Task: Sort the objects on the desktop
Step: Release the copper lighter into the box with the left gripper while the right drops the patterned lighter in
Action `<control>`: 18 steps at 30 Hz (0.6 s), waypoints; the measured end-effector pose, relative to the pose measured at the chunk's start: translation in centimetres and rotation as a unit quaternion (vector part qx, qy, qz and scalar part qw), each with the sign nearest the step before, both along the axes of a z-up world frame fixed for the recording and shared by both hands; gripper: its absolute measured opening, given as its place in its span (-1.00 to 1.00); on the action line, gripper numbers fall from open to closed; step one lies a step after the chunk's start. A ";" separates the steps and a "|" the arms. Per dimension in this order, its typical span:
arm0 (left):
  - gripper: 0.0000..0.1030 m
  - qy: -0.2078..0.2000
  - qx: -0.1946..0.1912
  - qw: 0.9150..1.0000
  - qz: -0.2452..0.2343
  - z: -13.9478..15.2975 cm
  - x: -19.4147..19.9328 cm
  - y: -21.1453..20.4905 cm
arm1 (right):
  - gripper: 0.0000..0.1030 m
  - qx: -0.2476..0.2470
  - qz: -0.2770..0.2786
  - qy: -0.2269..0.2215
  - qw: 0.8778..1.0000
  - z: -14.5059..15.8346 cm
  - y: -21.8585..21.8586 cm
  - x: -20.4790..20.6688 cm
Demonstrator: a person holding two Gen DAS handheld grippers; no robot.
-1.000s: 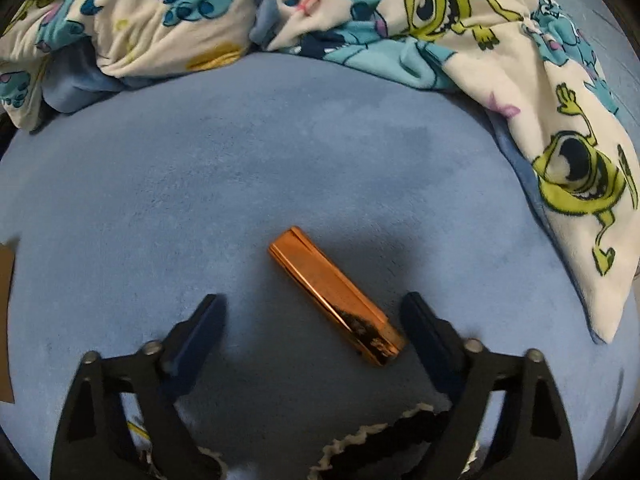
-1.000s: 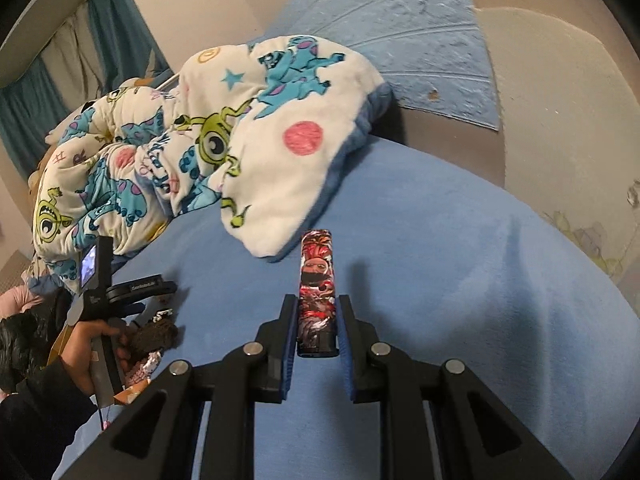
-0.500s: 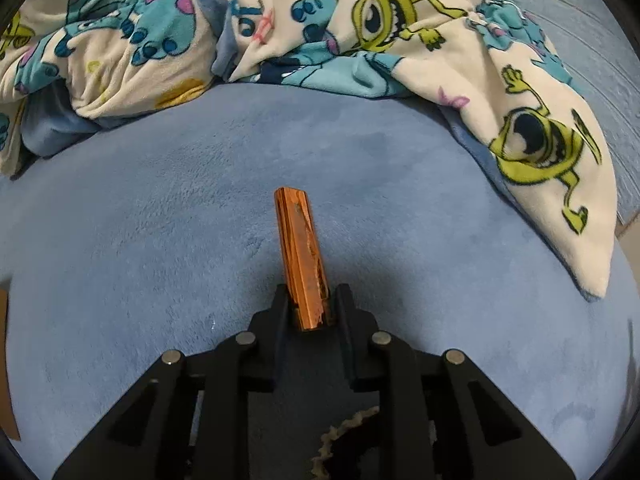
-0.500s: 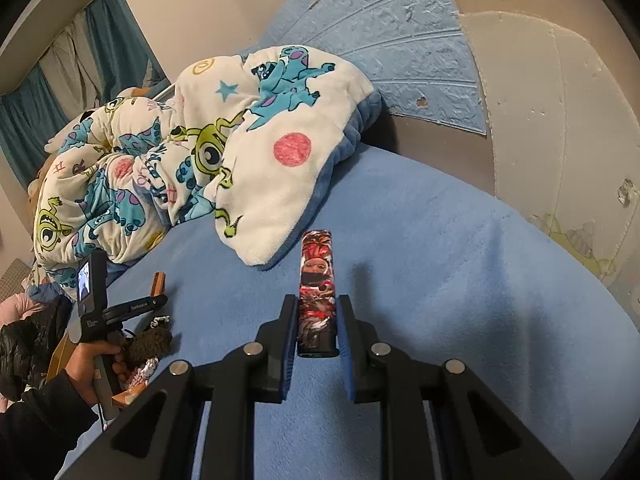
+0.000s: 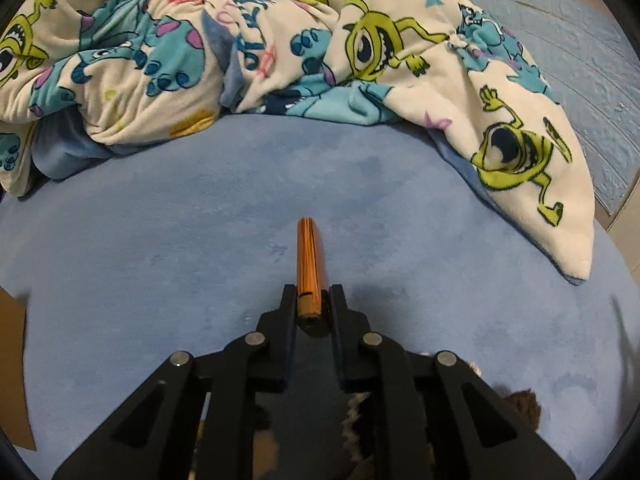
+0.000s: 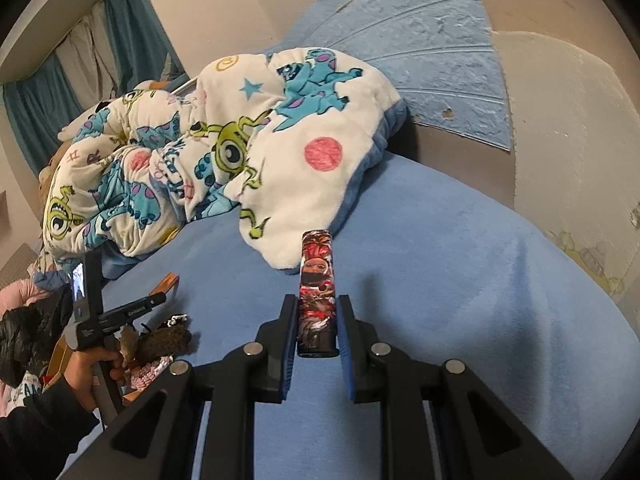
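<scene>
A shiny copper-coloured tube point(image 5: 309, 256) sticks out forward from my left gripper point(image 5: 310, 292), whose jaws are closing tight on its near end, lifted just above the blue plush cover point(image 5: 160, 280). In the right wrist view my right gripper point(image 6: 318, 300) is shut on the lower part of a red, black and white patterned tube point(image 6: 317, 264), which points forward over the cover. The same view shows a person's hand point(image 6: 86, 372) holding the left gripper at the far left, with the copper tube point(image 6: 168, 282) in its tip.
A crumpled cartoon-print blanket point(image 5: 280, 40) lies across the far side of the cover. A brown cardboard edge point(image 5: 12, 360) shows at the left. Brown fuzzy items and pink knitwork point(image 6: 160, 344) lie beneath the left gripper. A blue wall panel point(image 6: 420, 60) stands behind.
The left jaws closed from wide open onto the copper tube, which had lain slantwise on the cover, and it now points straight ahead, raised slightly. The right gripper kept its hold.
</scene>
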State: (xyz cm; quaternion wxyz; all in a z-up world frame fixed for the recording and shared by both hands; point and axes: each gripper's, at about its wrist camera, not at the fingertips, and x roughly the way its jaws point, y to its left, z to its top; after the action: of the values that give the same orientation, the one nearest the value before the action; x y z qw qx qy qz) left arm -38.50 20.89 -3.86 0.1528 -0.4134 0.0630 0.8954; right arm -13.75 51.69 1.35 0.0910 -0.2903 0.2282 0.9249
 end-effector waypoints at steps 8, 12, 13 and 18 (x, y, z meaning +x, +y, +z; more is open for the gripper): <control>-0.75 0.014 -0.002 1.000 0.000 1.5 1.3 -3.9 | -0.64 0.027 0.037 0.001 0.999 1.4 -3.4 -1.4; -0.76 0.022 -0.003 1.000 0.001 2.1 1.8 -5.5 | -0.64 0.037 0.055 0.001 0.998 2.0 -5.1 -2.1; -0.76 0.025 0.001 1.000 0.003 2.4 2.0 -6.0 | -0.64 0.041 0.059 0.001 0.997 2.1 -5.4 -2.2; -0.76 0.067 0.016 0.997 0.025 6.8 4.2 -10.8 | -0.64 0.055 0.104 0.008 0.993 3.4 -8.9 -3.2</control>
State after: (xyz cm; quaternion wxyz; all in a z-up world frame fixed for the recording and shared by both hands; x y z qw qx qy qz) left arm -34.31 10.13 2.90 0.1319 -0.3519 0.0484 0.9254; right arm -16.94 42.80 4.73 0.0087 -0.2998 0.1466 0.9426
